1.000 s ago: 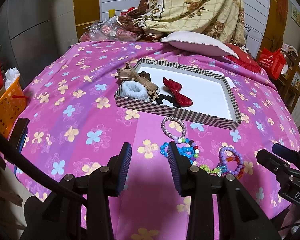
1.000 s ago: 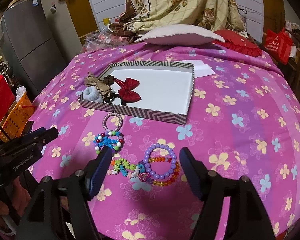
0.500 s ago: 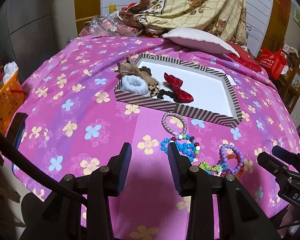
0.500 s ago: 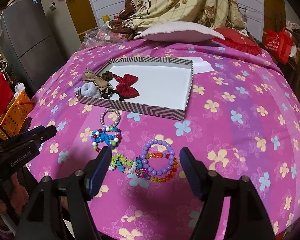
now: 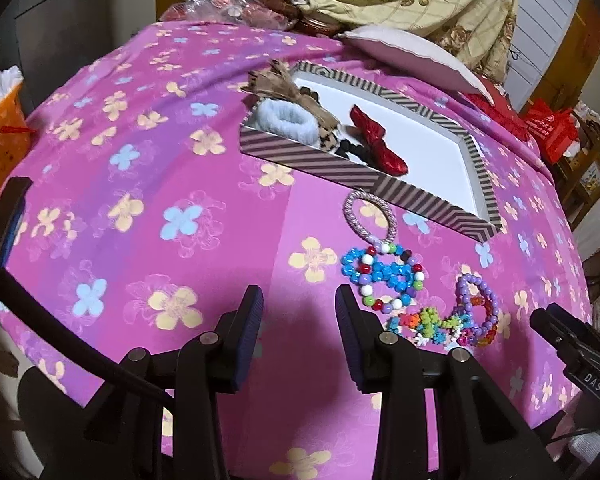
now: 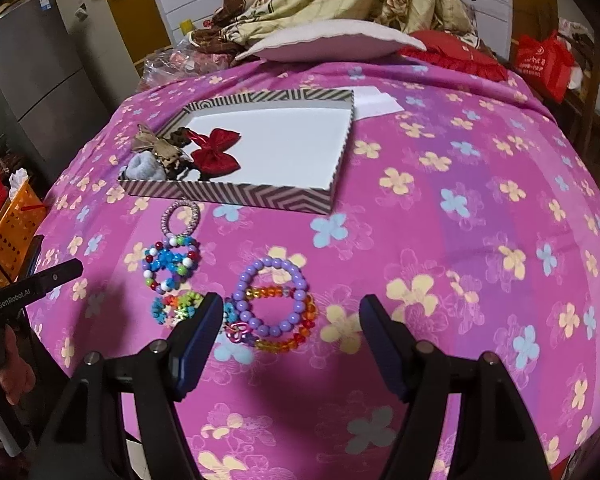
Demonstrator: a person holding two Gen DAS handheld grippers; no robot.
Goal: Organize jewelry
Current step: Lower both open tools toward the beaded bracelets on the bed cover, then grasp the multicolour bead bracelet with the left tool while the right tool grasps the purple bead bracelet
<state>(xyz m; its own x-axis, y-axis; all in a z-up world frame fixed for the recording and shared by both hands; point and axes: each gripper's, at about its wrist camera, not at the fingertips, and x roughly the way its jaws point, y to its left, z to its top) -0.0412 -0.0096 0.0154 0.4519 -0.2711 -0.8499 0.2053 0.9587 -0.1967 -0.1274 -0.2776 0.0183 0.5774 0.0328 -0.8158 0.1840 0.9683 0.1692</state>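
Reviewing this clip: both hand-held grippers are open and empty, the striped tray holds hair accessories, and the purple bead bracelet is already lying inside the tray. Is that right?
Not quite. The purple bead bracelet is not in the striped tray; it lies on the pink floral cloth in front of it, as the right wrist view shows. The rest stands.

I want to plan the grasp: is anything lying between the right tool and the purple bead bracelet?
Nothing visible does. The right tool is open above the purple bead bracelet, which overlaps an orange bracelet.
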